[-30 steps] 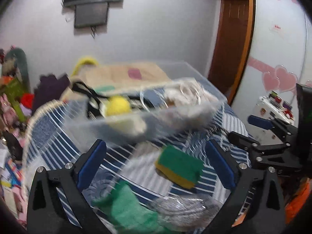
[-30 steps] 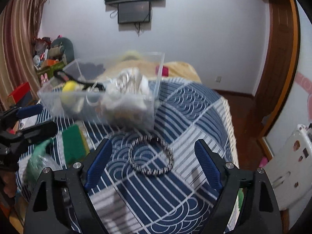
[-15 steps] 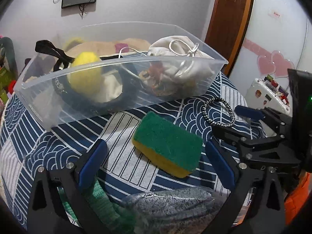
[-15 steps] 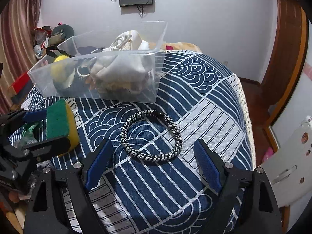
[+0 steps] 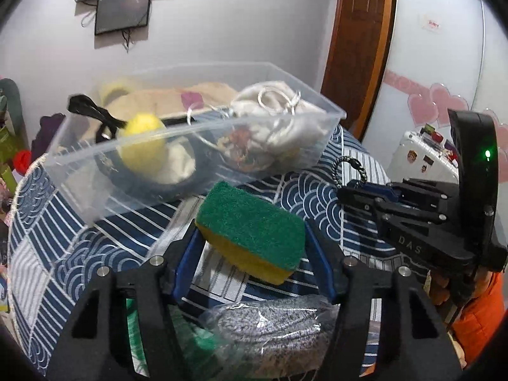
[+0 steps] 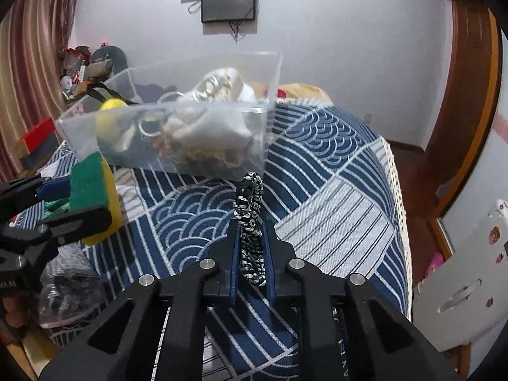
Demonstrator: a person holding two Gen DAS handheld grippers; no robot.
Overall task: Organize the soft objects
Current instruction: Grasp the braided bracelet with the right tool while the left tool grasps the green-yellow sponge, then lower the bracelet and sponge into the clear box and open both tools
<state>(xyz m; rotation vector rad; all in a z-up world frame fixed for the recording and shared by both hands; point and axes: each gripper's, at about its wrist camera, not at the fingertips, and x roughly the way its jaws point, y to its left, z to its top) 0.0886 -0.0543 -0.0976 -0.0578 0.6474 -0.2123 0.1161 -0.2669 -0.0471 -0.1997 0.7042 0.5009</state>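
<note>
My left gripper (image 5: 250,238) is shut on a green and yellow sponge (image 5: 250,225) and holds it above the blue patterned cloth; it also shows in the right wrist view (image 6: 92,187). My right gripper (image 6: 250,225) is shut on a black and white braided bracelet (image 6: 250,222), pinched flat and lifted off the cloth; the bracelet also shows in the left wrist view (image 5: 349,168). A clear plastic bin (image 5: 197,146) stands just beyond both grippers. It holds a yellow ball (image 5: 143,146), a white drawstring pouch (image 5: 279,120) and dark straps.
A grey knitted item in a plastic bag (image 5: 270,327) and a green cloth (image 5: 203,346) lie under my left gripper. The blue cloth (image 6: 333,190) drops off at its right edge. A white case (image 6: 460,279) stands at the right, clutter (image 6: 85,66) at far left.
Both grippers have closed: the left on the sponge, the right on the bracelet. Both things now hang above the cloth where they lay half a second ago.
</note>
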